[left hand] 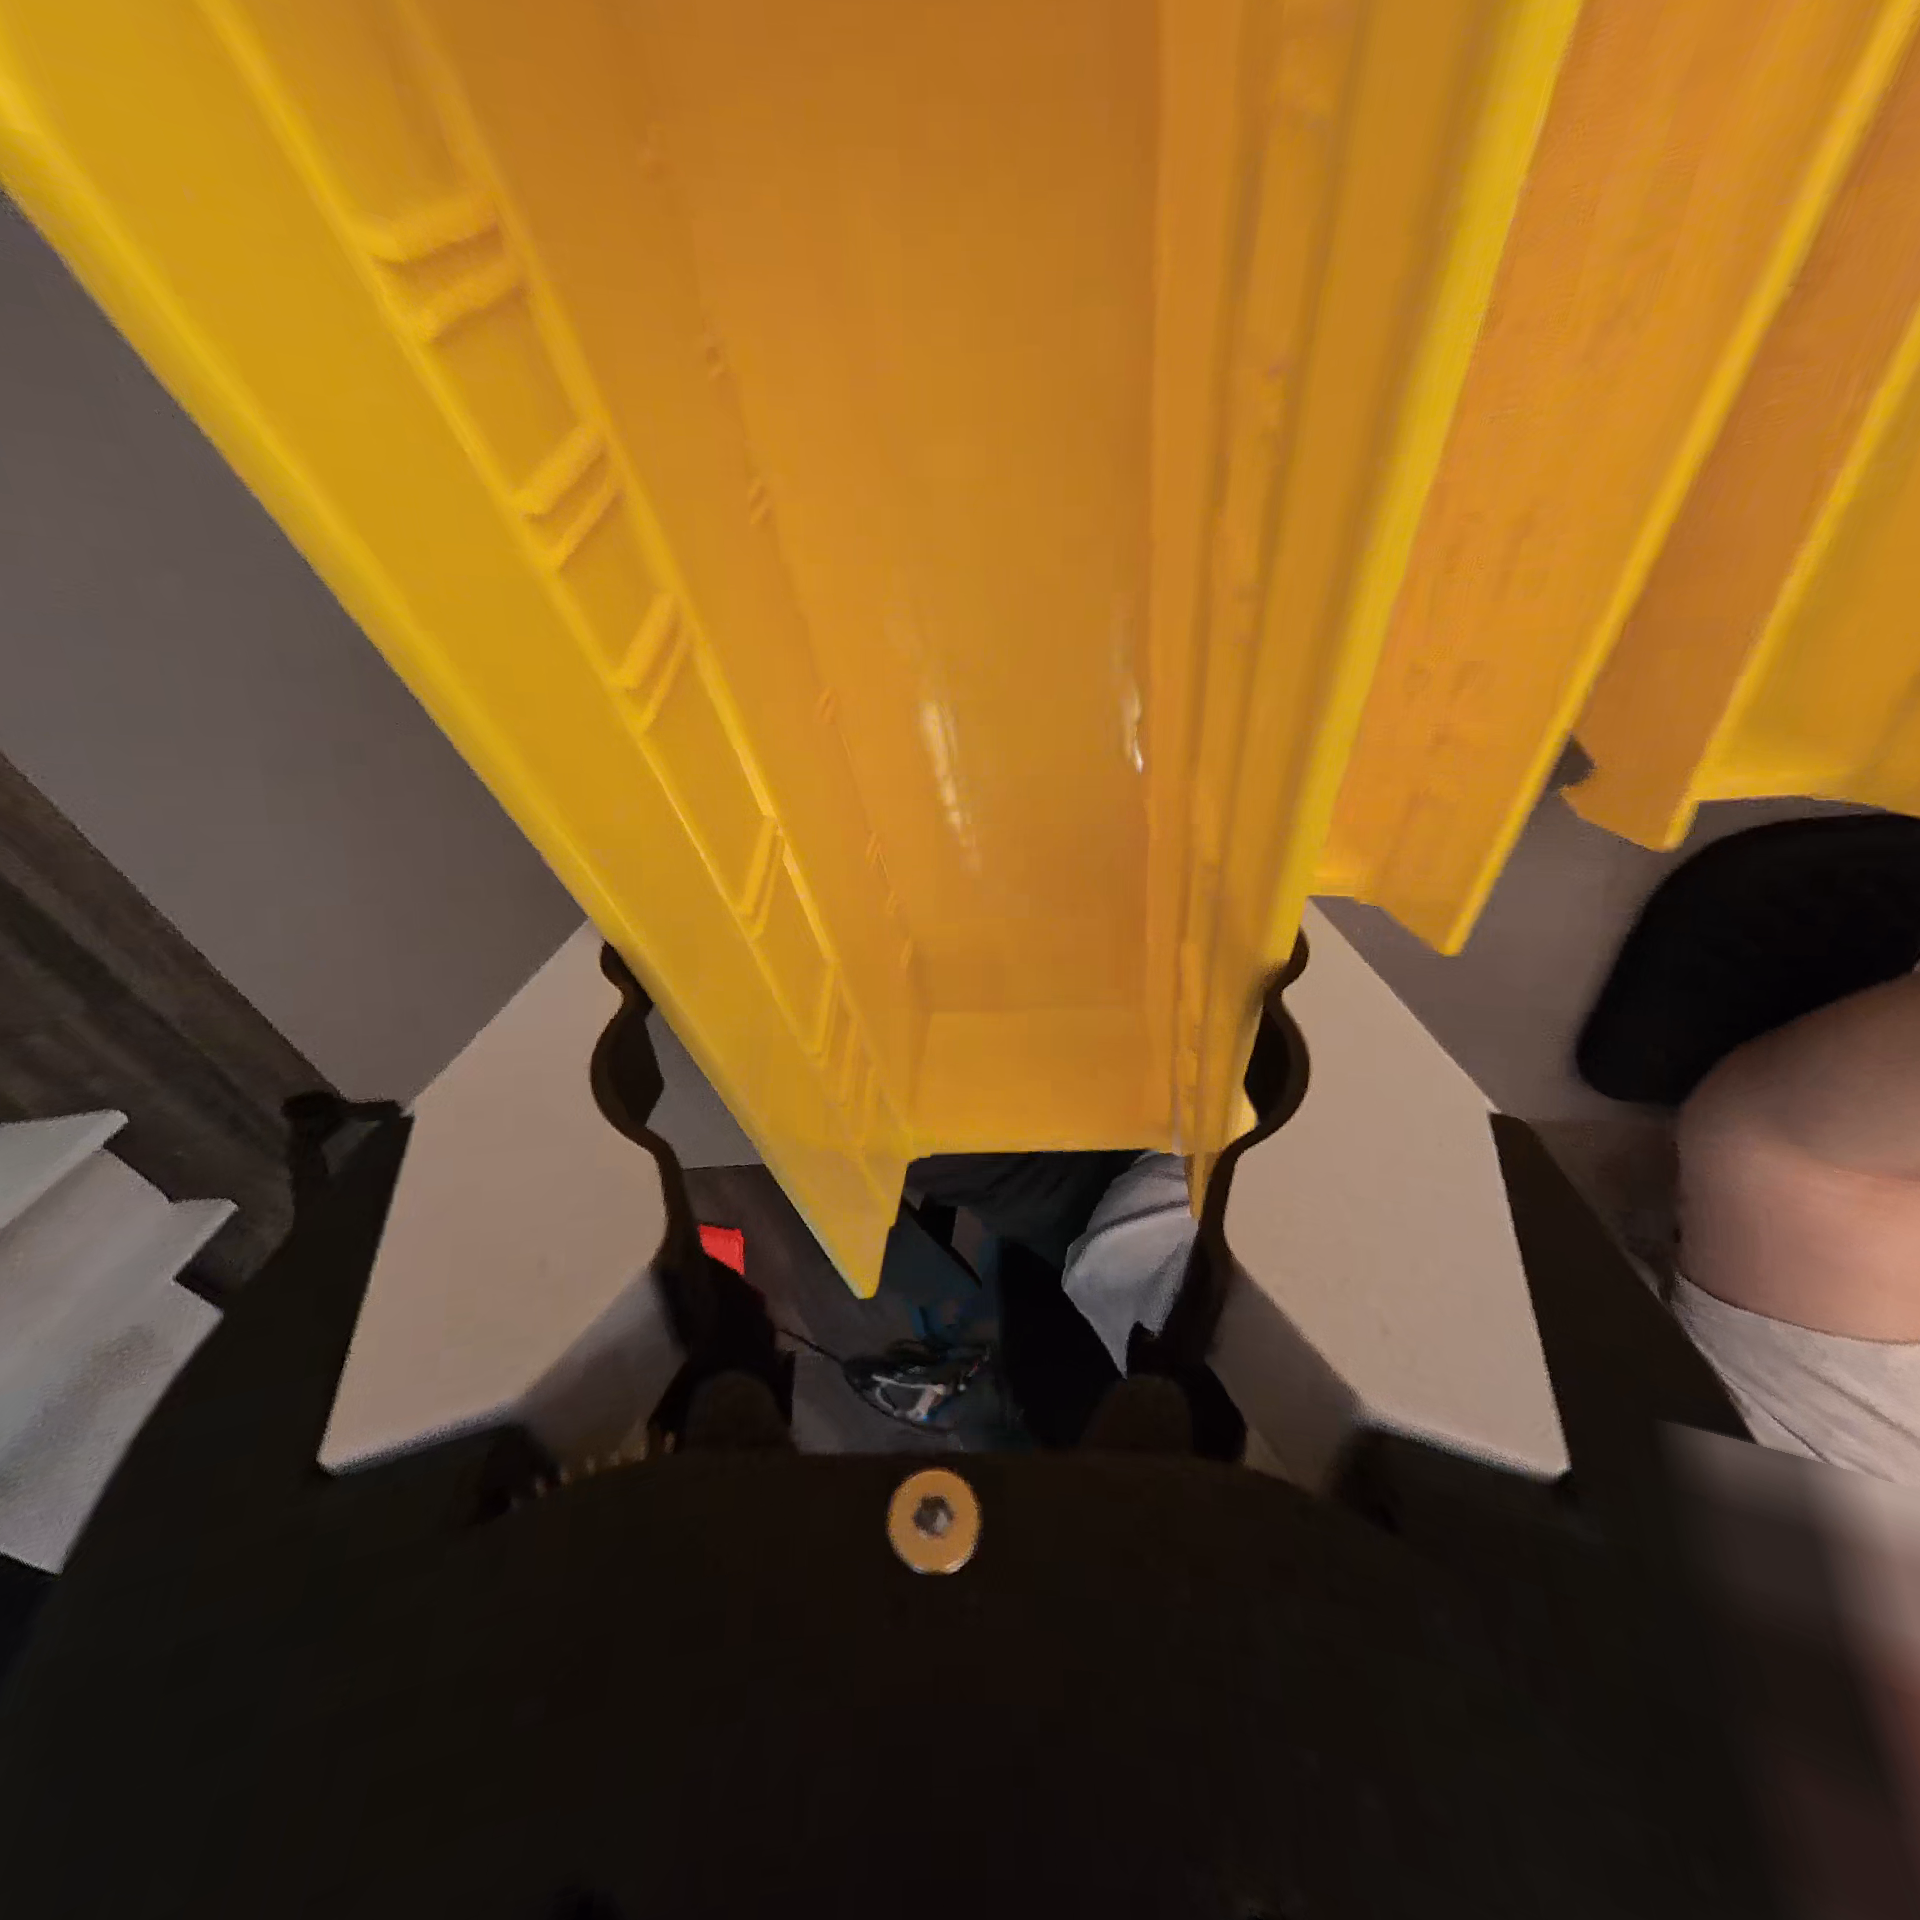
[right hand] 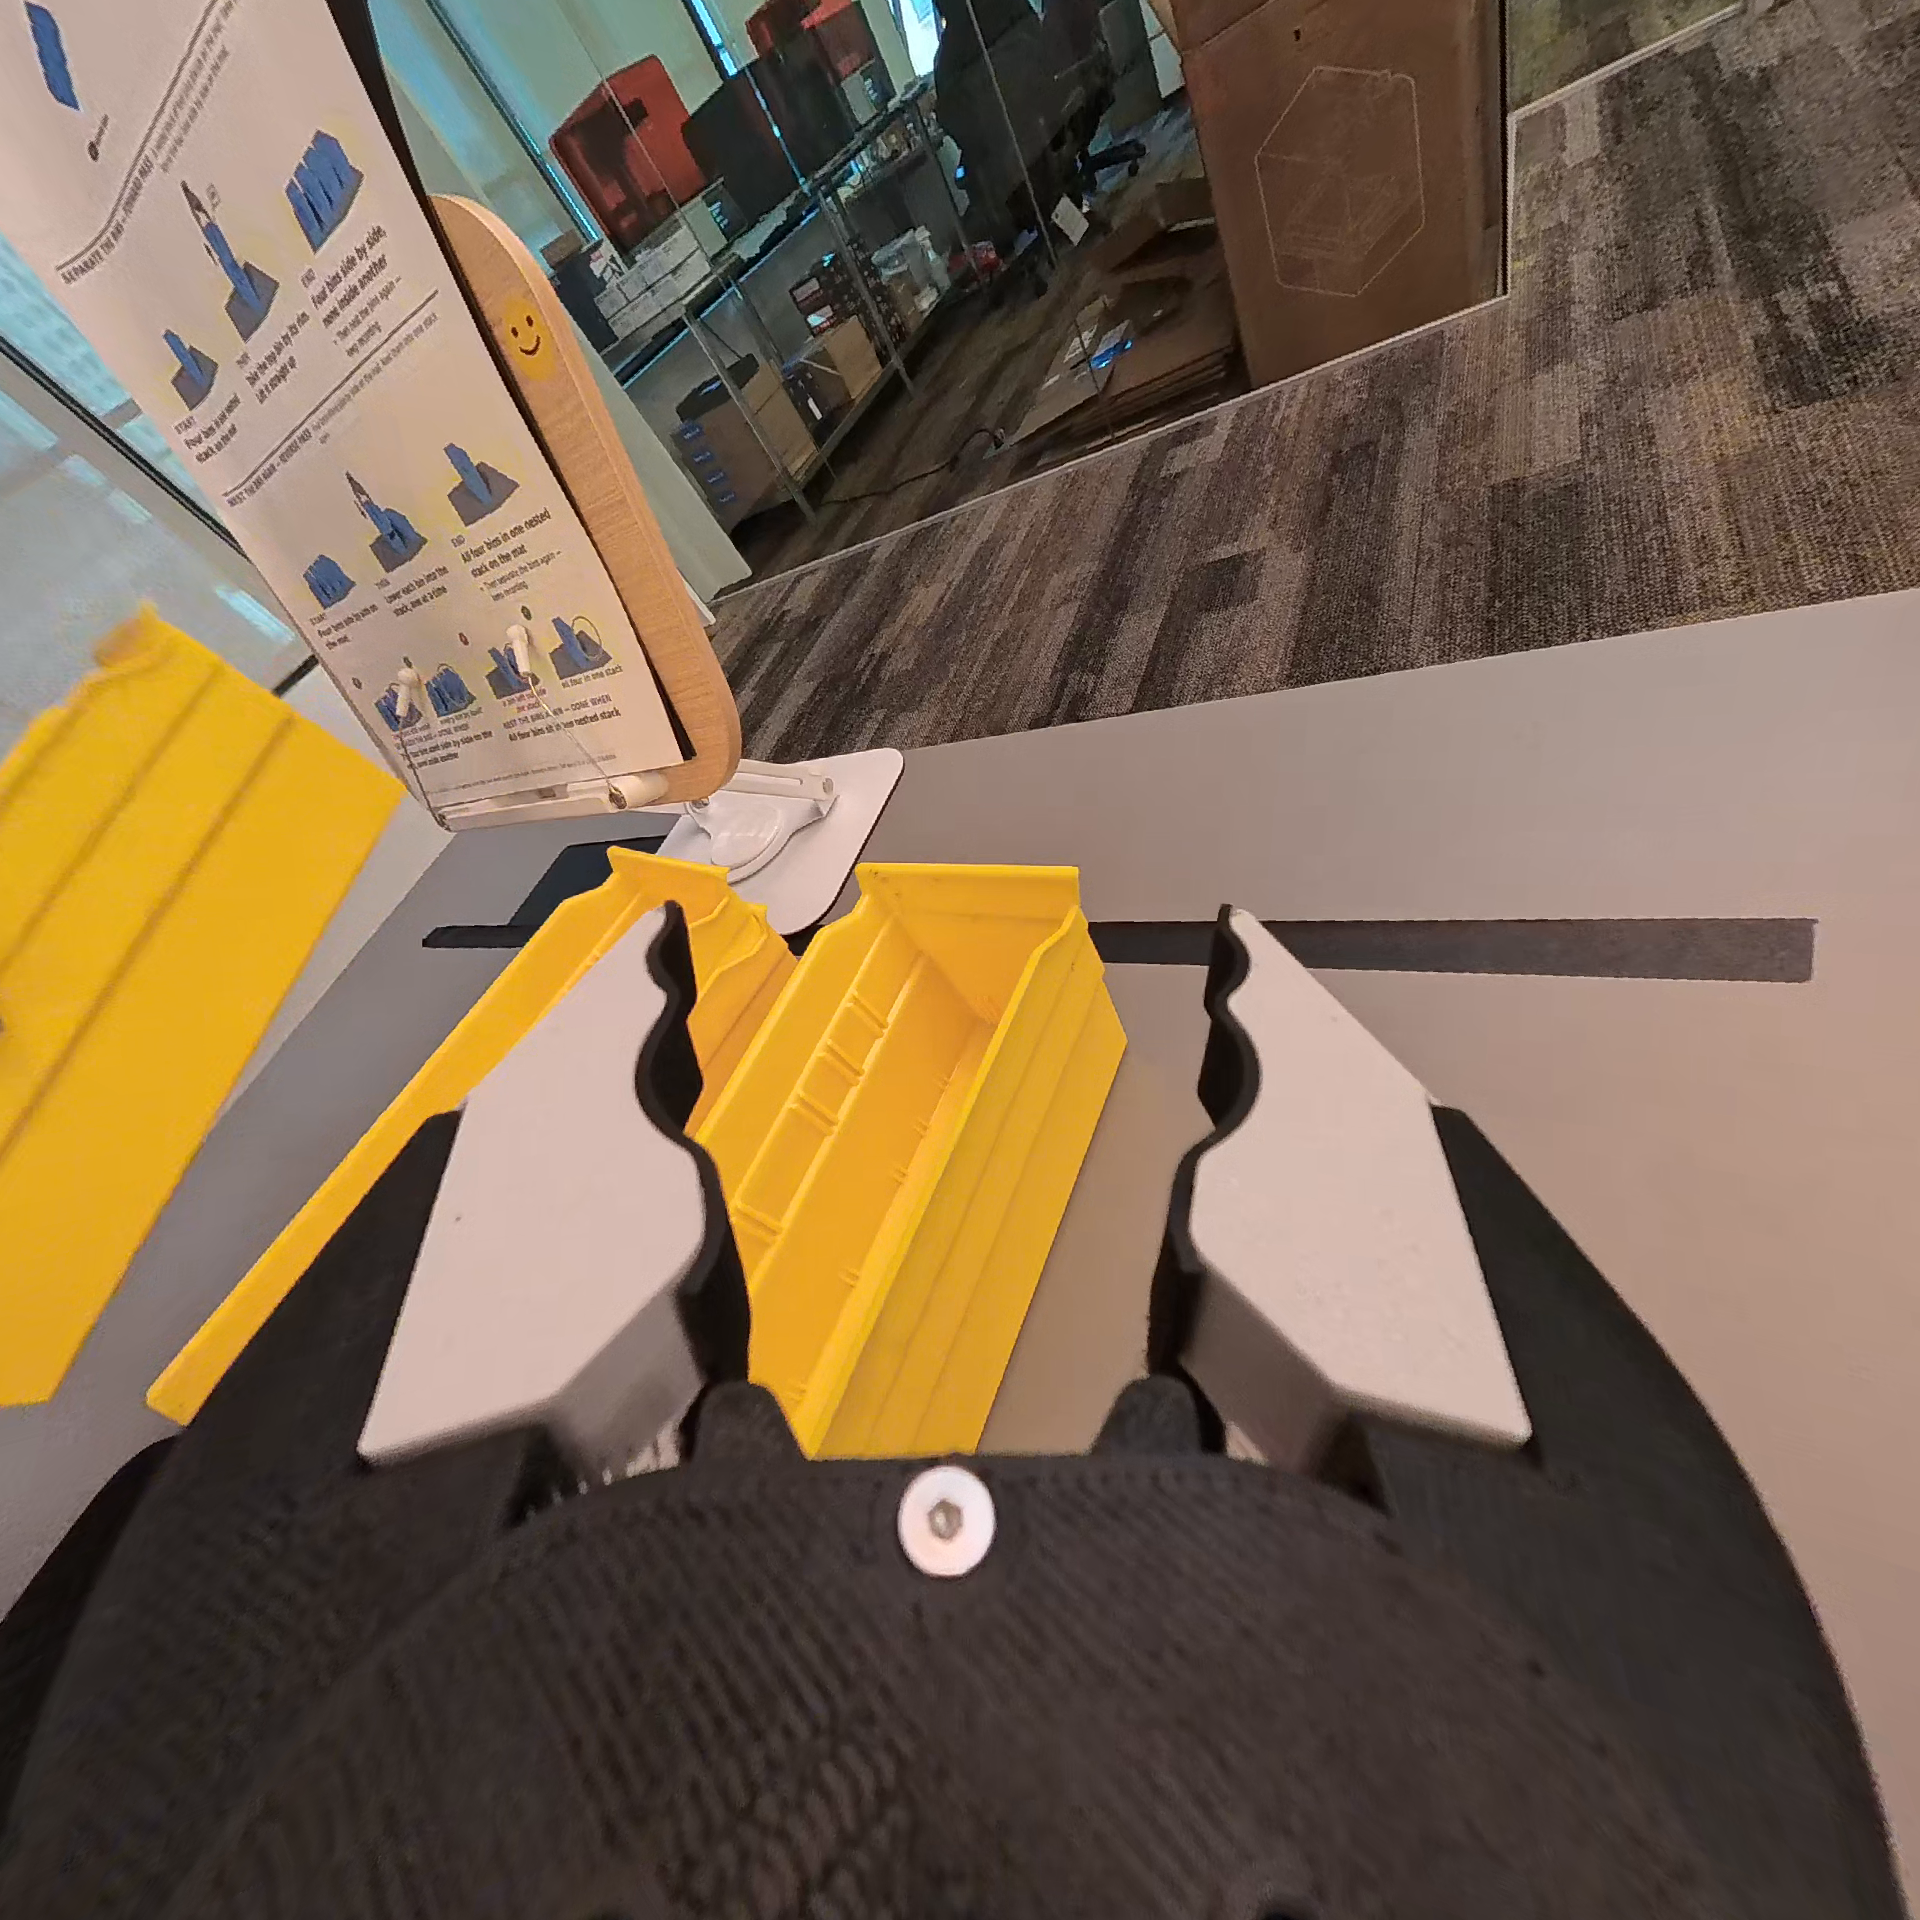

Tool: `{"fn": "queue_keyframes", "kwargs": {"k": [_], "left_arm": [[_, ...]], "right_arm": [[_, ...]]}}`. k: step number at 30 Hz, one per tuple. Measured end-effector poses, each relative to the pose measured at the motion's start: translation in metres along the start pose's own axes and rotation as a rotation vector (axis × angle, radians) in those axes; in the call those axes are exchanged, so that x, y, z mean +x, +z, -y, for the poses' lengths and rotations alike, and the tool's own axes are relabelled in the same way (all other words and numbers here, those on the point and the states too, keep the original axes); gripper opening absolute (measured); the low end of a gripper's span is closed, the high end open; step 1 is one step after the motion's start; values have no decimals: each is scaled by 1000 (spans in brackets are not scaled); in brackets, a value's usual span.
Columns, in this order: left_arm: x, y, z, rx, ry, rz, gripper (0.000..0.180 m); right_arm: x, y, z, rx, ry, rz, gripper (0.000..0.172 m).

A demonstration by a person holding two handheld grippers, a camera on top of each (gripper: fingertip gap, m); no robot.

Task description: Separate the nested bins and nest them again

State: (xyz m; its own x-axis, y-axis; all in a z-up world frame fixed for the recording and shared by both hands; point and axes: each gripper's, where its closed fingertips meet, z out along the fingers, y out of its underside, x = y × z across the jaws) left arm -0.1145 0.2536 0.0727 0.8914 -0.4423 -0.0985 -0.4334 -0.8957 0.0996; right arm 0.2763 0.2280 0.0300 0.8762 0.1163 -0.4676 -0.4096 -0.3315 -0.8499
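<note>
Fingers of the left gripper (left hand: 951, 1049) clamp a yellow bin (left hand: 935, 520), lifted off the counter (right hand: 1455, 810); the right gripper (right hand: 951, 1029) hangs wide and bare over two bins (right hand: 914, 1101) lying side by side. Judging by this, lowering the lifted bin straight and aligned should nest it cleanly. Its far end is cut off.
</note>
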Motion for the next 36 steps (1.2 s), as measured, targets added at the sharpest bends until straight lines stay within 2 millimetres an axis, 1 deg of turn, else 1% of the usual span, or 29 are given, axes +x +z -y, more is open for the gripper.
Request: {"fn": "queue_keyframes", "kwargs": {"k": [2,6,10,12,15,17,20,22,24,29,31,32,33,35,36], "left_arm": [[-19,19,-2,-26,-29,-1,117],[-53,64,-4,-87,-55,16,116],[-79,107,-4,-126,-34,69,115],[-86,127,-7,-170,-15,77,115],[-89,151,-6,-193,-2,48,116],[-87,162,-3,-197,13,23,116],[-85,174,0,-210,46,11,117],[-85,178,-2,-234,54,9,120],[-85,178,1,-221,55,5,120],[-86,176,2,-224,50,16,127],[-83,165,6,-193,56,14,122],[-82,156,11,-162,56,14,116],[-79,145,15,-129,54,6,117],[-64,123,23,-67,55,-24,118],[-50,112,25,-42,67,-48,120]], "right_arm": [[1,0,0,1,0,-3,99],[2,0,0,-1,-6,-11,99],[5,3,0,-12,-22,-34,99],[6,4,-1,-15,-24,-39,99],[8,5,-2,-22,-29,-53,99],[9,6,-3,-29,-34,-61,99],[10,9,-5,-40,-41,-69,99],[10,12,-8,-51,-47,-74,99],[9,14,-11,-65,-53,-75,99],[7,17,-14,-80,-64,-76,99],[7,17,-13,-78,-65,-75,99],[6,17,-13,-79,-66,-75,99],[6,18,-13,-80,-67,-75,99],[6,18,-14,-82,-66,-73,99],[7,18,-14,-82,-63,-72,99]]}}
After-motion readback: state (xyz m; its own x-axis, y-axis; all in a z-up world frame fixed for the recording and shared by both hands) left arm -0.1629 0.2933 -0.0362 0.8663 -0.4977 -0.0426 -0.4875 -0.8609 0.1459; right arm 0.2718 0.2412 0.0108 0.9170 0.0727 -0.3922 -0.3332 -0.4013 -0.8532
